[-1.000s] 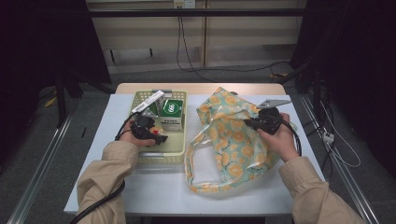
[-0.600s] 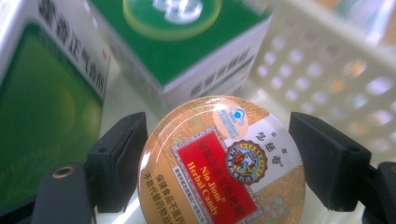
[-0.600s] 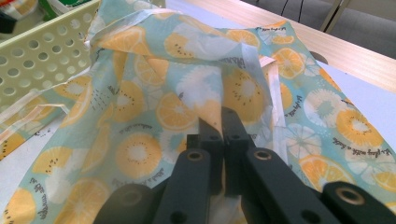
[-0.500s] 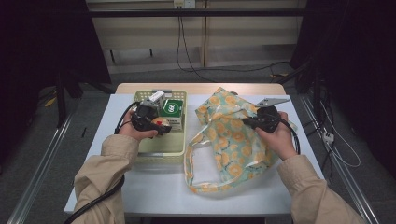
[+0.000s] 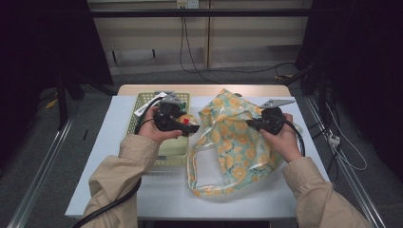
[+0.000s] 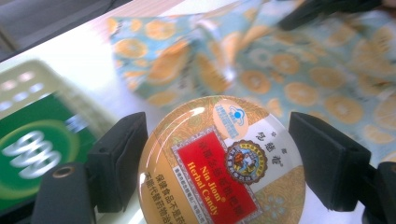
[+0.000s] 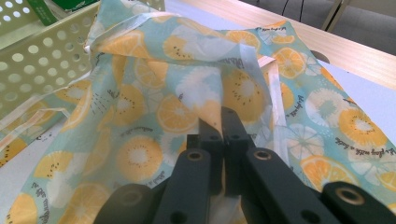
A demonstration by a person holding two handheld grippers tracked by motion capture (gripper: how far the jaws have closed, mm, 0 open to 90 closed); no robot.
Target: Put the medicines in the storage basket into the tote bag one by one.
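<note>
High view looks down on the table (image 5: 119,142); 2 close tool views share the bag (image 5: 237,137).

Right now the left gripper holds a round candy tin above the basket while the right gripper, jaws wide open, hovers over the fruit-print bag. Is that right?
Not quite. The right gripper is shut on the fruit-print bag, pinching its fabric, as the right gripper view shows. The left gripper does hold the candy tin above the basket.

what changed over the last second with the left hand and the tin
The left tongs, already closed on the round candy tin, lifted it up out of the green basket and swung it toward the fruit-print bag; it now hangs over the basket's right edge, beside the bag. The right tongs stayed put, pinching the bag's fabric, and the bag and basket lie as before.
</note>
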